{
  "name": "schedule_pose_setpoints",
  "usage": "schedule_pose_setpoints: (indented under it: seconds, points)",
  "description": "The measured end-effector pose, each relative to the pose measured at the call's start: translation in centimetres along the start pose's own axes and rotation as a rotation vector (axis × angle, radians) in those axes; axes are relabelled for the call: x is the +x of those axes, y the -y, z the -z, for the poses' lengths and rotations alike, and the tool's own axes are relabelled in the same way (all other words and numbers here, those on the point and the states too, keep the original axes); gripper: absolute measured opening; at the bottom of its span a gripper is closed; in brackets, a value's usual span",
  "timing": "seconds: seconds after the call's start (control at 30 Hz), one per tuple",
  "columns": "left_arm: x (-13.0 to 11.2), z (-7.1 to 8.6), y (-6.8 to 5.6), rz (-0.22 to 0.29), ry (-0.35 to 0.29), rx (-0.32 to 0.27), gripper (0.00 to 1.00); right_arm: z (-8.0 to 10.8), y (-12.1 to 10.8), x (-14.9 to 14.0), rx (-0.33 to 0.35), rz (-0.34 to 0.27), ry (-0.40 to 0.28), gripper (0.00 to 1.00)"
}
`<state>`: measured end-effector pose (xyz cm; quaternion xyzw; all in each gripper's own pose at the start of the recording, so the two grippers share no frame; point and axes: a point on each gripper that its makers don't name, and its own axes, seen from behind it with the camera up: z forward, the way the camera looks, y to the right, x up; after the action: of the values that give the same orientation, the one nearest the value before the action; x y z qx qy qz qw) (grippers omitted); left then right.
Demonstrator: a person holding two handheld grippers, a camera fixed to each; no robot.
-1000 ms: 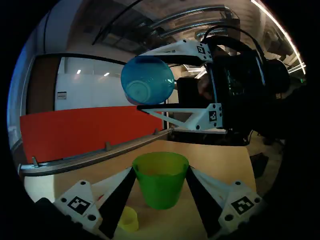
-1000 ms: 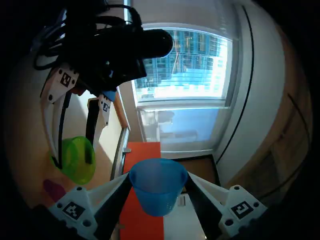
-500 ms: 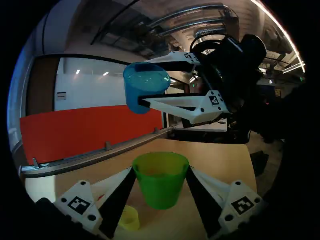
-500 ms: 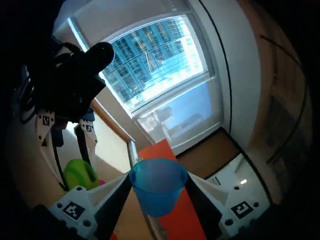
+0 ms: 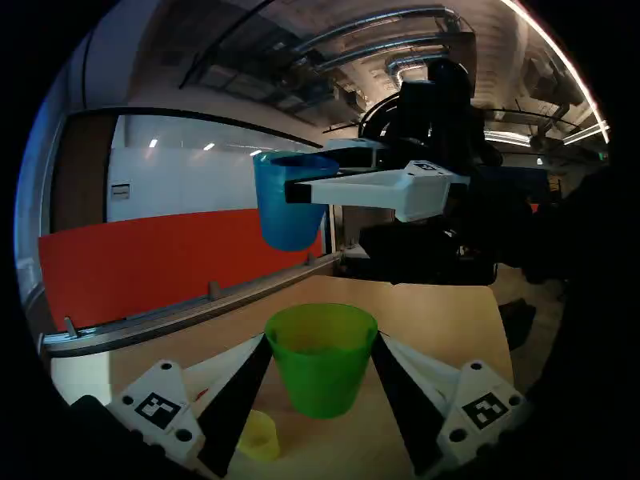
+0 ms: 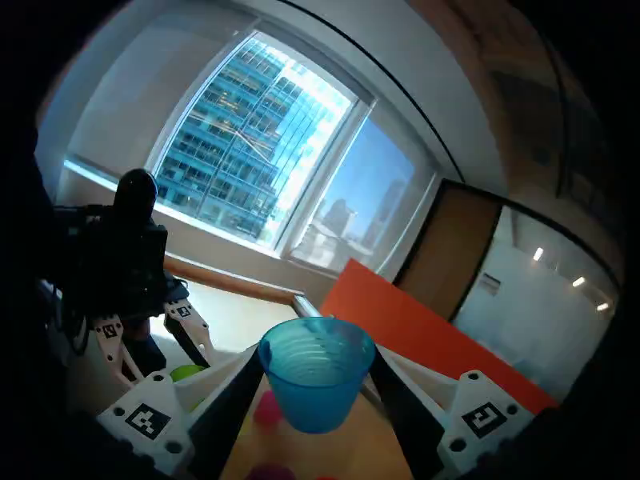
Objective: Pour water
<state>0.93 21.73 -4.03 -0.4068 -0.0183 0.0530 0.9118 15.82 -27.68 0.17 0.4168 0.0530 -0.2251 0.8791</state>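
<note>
Above the wooden table [image 5: 448, 316], the right gripper [image 5: 302, 171] is clamping both fingers on the blue cup [image 5: 286, 210] and holding it upright, high and a little beyond the green cup [image 5: 322, 376]. The left gripper [image 5: 322, 344] is squeezing the green cup by its walls, mouth up, low near the tabletop. I cannot tell whether it is resting there, nor whether water is sitting in the blue cup. A small yellow cup [image 5: 258, 436] is standing just beside the left gripper's finger. Tipping from this height and offset is likely risking a stream that misses the green rim and wets the table. The pinched plastic could also be slipping or buckling, and a low swing could be knocking the yellow cup over.
</note>
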Motion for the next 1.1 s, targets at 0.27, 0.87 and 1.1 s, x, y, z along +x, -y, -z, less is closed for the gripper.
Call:
schedule_pose_setpoints:
  seconds: [0.27,0.87,1.1]
  points:
    - [-0.4,0.0,0.3,0.000,0.013,0.000,0.86,0.6,-0.3,-1.1,0.007,-0.123,0.017,0.91]
    - [-3.4,-0.5,0.1,0.007,0.087,-0.020,0.86,2.8,0.7,-7.4,0.022,-0.236,0.122,0.91]
    - [-4.5,-1.0,-0.2,0.004,0.122,-0.036,0.86,3.6,1.1,-10.0,0.030,-0.272,0.160,0.91]
